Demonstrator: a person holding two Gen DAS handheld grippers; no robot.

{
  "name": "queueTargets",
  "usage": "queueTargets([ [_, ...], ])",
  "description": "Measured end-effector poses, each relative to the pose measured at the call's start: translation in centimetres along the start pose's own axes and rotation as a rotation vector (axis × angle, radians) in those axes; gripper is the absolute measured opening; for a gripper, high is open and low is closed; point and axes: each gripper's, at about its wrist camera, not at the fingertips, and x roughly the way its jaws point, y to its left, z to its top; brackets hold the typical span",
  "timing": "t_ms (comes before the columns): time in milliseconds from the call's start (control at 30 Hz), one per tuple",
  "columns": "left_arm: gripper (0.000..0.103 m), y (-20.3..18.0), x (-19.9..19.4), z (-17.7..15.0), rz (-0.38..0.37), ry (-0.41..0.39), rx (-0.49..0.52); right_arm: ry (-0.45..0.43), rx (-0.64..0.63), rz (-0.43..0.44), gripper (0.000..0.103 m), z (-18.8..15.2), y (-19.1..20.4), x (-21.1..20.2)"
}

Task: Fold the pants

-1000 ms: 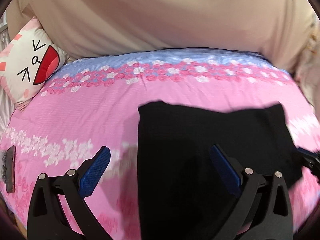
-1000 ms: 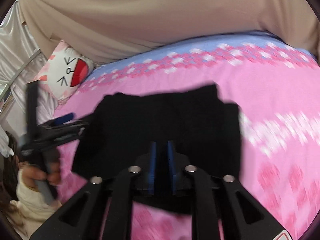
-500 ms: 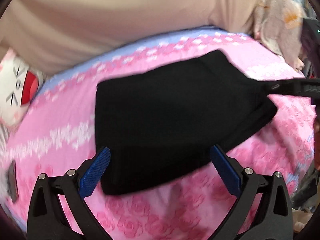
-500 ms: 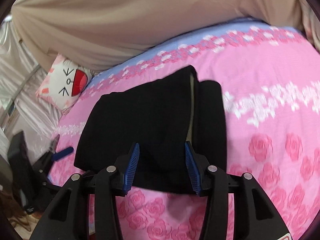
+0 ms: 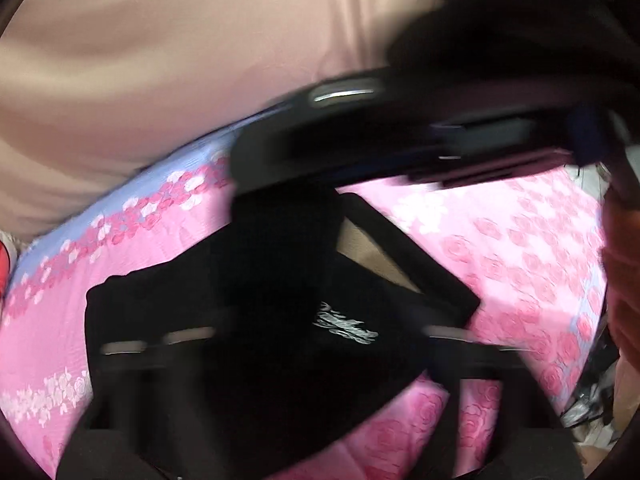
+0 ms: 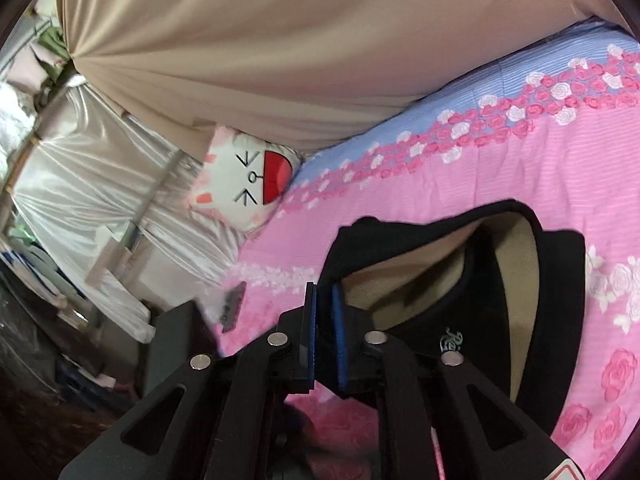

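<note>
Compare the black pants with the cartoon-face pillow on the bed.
The pants are black with a small silver logo; the pillow is white with a red mouth. The pants lie mid-bed, gaping open on a tan lining; the pillow sits at the bed's edge by the curtains. Both are soft fabric things.

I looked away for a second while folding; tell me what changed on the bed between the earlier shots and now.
The right hand-held gripper has just been closing and now pinches an edge of the black pants, lifting it so the beige lining shows. The left hand-held gripper has just been closing too; blur hides whether it holds cloth. The pants, folded flat before, are opening up. The cat pillow and pink bedspread are unchanged.
</note>
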Motion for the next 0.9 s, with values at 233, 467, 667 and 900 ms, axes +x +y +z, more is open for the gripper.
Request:
queueTargets([
  [233, 0.012, 9.9, -2.1, 0.2, -0.078, -0.009, -0.291, -0.046, -0.066, -0.282, 0.043, -1.5, -2.7, -2.5],
  [467, 0.012, 10.4, -3.2, 2.0, -0.106, -0.032, -0.295, 0.134, -0.106, -0.346, 0.047, -1.1, -5.9, 4.6],
  [667, 0.012, 9.5, -3.7, 3.7, -0.097, -0.038, -0.268, 0.167, -0.127, -0.243, 0.006, -0.5, -5.3, 6.9],
  [900, 0.015, 6.8, -5.8, 4.7, -0.156, -0.085, -0.202, -0.002, -0.142, -0.33, 0.004, 0.1, -4.0, 0.2],
])
